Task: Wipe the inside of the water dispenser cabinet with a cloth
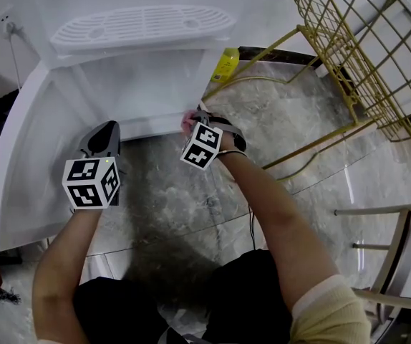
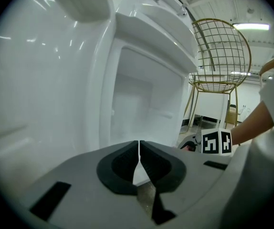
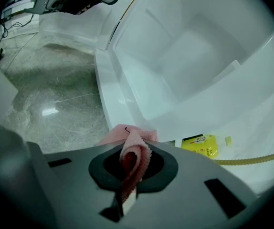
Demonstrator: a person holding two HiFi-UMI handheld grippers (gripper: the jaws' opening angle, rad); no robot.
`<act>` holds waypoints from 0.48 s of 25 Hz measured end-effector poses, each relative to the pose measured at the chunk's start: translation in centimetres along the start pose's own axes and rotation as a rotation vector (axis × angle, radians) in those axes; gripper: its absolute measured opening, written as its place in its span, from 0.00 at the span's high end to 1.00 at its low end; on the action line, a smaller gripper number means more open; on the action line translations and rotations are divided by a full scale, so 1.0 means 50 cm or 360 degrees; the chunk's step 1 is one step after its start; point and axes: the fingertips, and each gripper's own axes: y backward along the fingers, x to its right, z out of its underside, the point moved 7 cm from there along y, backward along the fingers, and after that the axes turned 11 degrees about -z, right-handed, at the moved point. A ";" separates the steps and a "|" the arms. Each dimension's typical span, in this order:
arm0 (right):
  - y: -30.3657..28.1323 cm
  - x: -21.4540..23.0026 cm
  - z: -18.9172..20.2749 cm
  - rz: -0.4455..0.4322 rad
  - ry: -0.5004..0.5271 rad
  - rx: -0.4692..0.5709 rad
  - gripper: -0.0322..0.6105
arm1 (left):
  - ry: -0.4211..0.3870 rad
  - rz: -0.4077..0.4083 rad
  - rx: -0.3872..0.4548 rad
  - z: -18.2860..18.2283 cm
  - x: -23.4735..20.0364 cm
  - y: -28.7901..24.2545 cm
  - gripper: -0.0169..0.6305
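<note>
Two hand-held tools, one cloth, one cabinet. Item 1: small pink cloth (image 3: 137, 149), ribbed weave, folded into a loop and pinched between the dark pads of the right tool (image 3: 132, 168), with a loose corner spilling past the tips. Judged light, soft and limp, with some grip. It is best taken at a doubled fold, as here, so a free flap meets the surface. Location: at the lower front lip of the cabinet opening, apparently not yet inside. Item 2: white moulded-plastic water dispenser cabinet (image 3: 189, 66), glossy and smooth, a stepped recess with rounded corners, likely slick under the cloth. Its white door (image 1: 19, 156) stands open at left. Item 3: left tool (image 2: 139, 154), jaws closed together on nothing, near the door. Sundries: yellow plastic bottle (image 3: 202, 145) beside the cabinet; gold wire-frame chair (image 1: 363, 49); grey marble-pattern floor (image 1: 170, 199).
</note>
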 end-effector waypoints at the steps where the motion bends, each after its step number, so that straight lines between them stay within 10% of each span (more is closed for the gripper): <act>1: 0.004 0.002 0.002 0.0001 -0.0014 0.0004 0.91 | -0.0004 0.0002 0.0001 -0.001 0.001 0.002 0.97; 12: 0.066 0.028 0.002 0.0022 -0.0160 0.0112 0.91 | -0.0081 -0.0055 0.0026 -0.018 -0.013 0.019 0.97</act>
